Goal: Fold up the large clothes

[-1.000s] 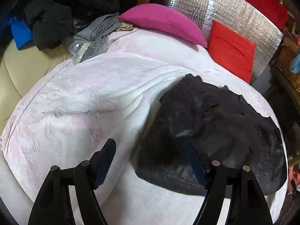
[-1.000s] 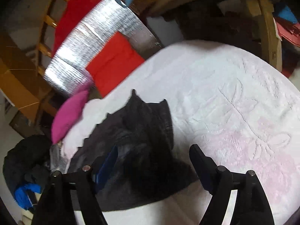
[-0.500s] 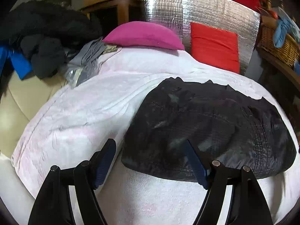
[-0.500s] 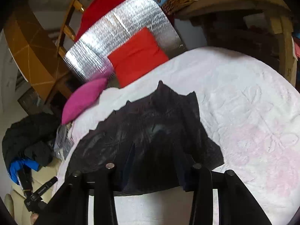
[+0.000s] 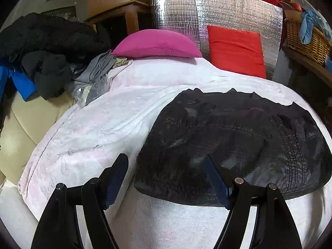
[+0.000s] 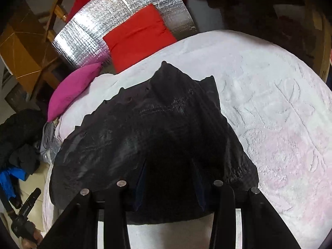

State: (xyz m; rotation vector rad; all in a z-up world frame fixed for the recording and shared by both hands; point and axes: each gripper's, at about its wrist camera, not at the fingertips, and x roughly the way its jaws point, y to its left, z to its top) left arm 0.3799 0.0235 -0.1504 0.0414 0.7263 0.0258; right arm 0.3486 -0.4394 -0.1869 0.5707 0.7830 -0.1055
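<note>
Holding the left gripper (image 5: 166, 174) low over the white blanket (image 5: 99, 128), you have its jaws spread wide apart; nothing sits between them but the near-left edge of the black garment (image 5: 234, 141), which crosses under the finger on the 3 o'clock side without being clamped.

In the right wrist view, the right gripper (image 6: 169, 178) stands directly over the same black garment (image 6: 145, 128). Its jaws are partly parted, with dark fabric filling the gap between them; you cannot tell whether the cloth is pinched or merely lies beneath.

The garment lies flat on the blanket in a broad, roughly folded slab, running from the left gripper's 12 o'clock toward 3 o'clock. Its far edge is jagged.

Beyond the garment, at 12 o'clock in the left view, a pink pillow (image 5: 155, 43) rests at the blanket's far end. Just beside it, toward 1 o'clock, a red cushion (image 5: 234, 49) leans against a silver foil panel (image 5: 217, 14). At 10 o'clock, a pile of dark clothes (image 5: 47, 47) sits off the blanket. At 2 o'clock, a wicker basket (image 5: 307, 39) stands on a shelf.
</note>
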